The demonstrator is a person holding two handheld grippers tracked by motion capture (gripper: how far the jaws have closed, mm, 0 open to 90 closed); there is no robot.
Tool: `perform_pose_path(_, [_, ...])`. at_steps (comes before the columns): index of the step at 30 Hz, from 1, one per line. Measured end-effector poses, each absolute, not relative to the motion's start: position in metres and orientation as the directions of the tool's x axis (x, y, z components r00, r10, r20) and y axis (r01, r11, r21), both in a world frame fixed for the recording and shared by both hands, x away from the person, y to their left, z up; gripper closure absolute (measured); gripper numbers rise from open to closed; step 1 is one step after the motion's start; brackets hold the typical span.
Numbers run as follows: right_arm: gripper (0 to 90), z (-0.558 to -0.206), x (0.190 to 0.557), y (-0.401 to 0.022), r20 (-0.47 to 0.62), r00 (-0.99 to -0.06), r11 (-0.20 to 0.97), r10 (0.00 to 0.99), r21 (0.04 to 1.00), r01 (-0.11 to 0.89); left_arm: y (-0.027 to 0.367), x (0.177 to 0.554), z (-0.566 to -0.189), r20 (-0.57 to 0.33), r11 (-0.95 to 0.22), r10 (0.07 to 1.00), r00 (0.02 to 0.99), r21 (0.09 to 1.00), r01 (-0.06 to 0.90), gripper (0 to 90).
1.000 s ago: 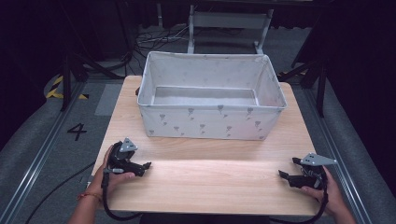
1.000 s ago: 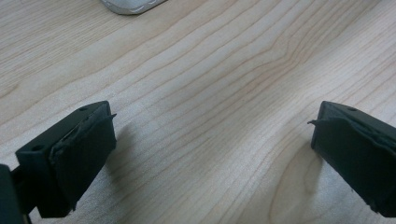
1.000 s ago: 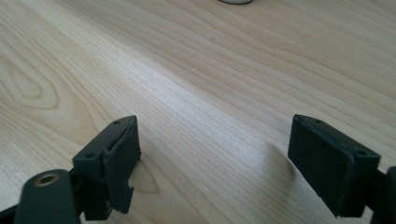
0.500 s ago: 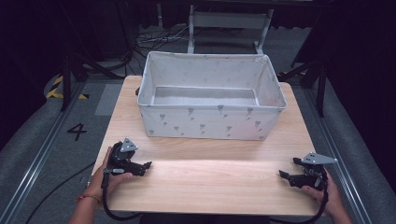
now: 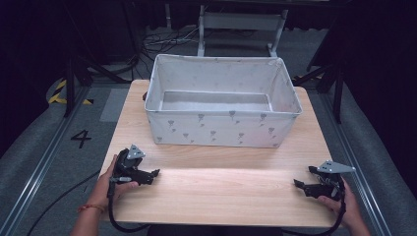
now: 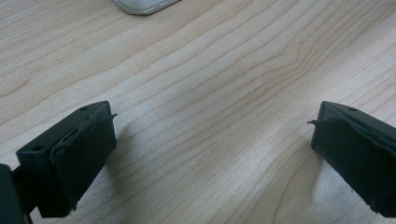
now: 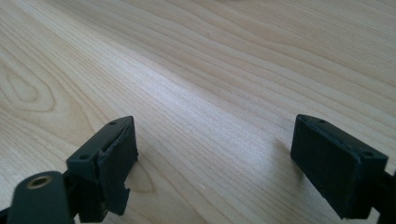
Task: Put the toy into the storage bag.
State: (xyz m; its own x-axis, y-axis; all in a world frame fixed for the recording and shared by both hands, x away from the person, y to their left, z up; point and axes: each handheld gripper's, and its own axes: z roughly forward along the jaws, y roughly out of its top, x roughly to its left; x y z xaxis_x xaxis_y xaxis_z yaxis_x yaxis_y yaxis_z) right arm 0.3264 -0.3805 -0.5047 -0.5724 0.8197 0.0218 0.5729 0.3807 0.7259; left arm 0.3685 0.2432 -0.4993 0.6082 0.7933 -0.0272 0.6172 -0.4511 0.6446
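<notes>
A grey fabric bin (image 5: 222, 130) with a small printed pattern stands at the back middle of the wooden table (image 5: 221, 187); its inside looks empty. My left gripper (image 5: 153, 174) rests on the table's front left, held by a hand, jaws pointing right. In the left gripper view (image 6: 212, 140) its black jaws stand wide apart over bare wood, with a corner of the bin (image 6: 142, 5) at the top edge. My right gripper (image 5: 301, 184) sits at the front right, jaws pointing left. The right gripper view (image 7: 212, 154) shows its jaws wide apart over bare wood.
The table's edges drop to a grey floor with metal rails (image 5: 49, 162) on both sides. A metal frame (image 5: 241, 24) and loose cables lie behind the bin. A "4" marking (image 5: 81, 138) is on the floor at left.
</notes>
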Motion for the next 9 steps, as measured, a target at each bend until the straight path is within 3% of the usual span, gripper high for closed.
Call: perform_pose_path(9, [15.5, -0.5045, 0.3258, -0.3809, 0.021, -0.571, 0.38, 0.821, 0.725, 0.574, 0.2432, 0.3684, -0.4993, -0.027, -0.449, 0.796, 0.605, 0.645, 0.618, 0.3])
